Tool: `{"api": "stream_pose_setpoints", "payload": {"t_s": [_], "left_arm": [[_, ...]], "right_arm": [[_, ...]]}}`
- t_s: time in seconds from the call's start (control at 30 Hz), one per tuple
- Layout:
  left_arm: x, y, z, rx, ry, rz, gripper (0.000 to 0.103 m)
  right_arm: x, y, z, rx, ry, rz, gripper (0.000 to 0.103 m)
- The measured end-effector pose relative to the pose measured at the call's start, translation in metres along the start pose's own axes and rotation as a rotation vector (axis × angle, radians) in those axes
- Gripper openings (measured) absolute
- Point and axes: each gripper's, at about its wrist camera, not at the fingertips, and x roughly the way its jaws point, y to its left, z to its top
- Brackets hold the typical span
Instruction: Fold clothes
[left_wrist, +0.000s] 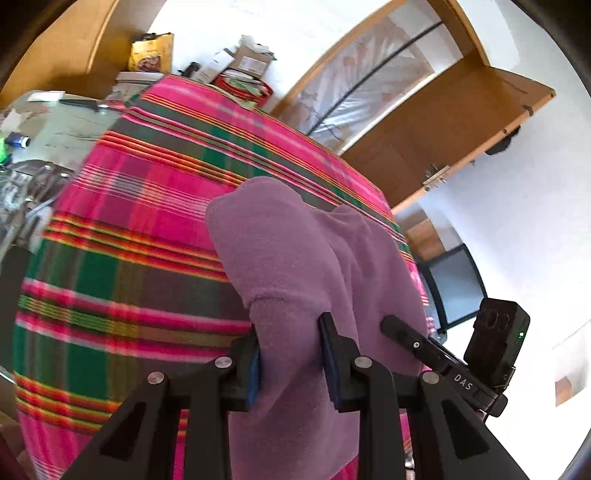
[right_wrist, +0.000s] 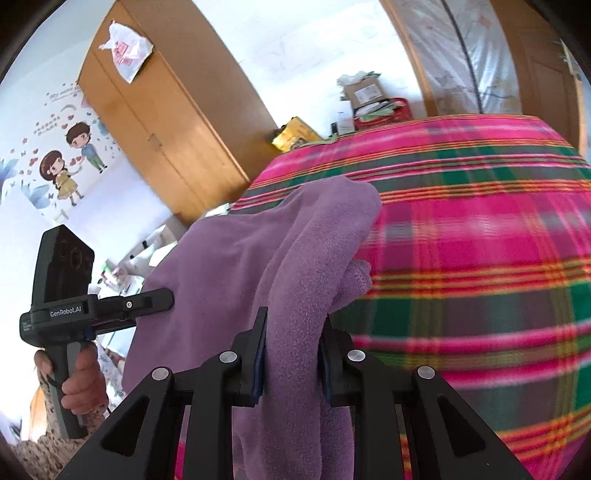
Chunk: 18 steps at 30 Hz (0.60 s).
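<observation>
**Purple fleece held up over the plaid cloth**

While both grippers clamp bunched folds of one purple fleece garment (left_wrist: 295, 258), the fabric hangs between them above a surface covered with a pink, green and orange plaid cloth (left_wrist: 129, 229). The left gripper (left_wrist: 291, 354) has its blue pads pressed on a thick fold, and the right gripper (right_wrist: 291, 350) pinches another fold the same way. In the right wrist view, a hand (right_wrist: 83, 384) grips the left tool's handle. Beyond the cloth's far edge sit cardboard boxes (left_wrist: 247, 61) and a red bag (right_wrist: 384, 112), with a wooden wardrobe (right_wrist: 159, 110) behind.
</observation>
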Motion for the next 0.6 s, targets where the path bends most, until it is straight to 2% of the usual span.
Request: {"api": "stream_pose_setpoints", "payload": {"t_s": [0.3, 0.6], "left_arm": [[-0.017, 0.053, 0.03, -0.069, -0.046, 0.079, 0.029], [-0.01, 0.093, 0.05, -0.127, -0.046, 0.134, 0.03]], "right_arm": [[0.065, 0.038, 0.026, -0.035, 0.042, 0.046, 0.024], [0.119, 0.049, 0.039, -0.027, 0.089, 0.073, 0.024]]}}
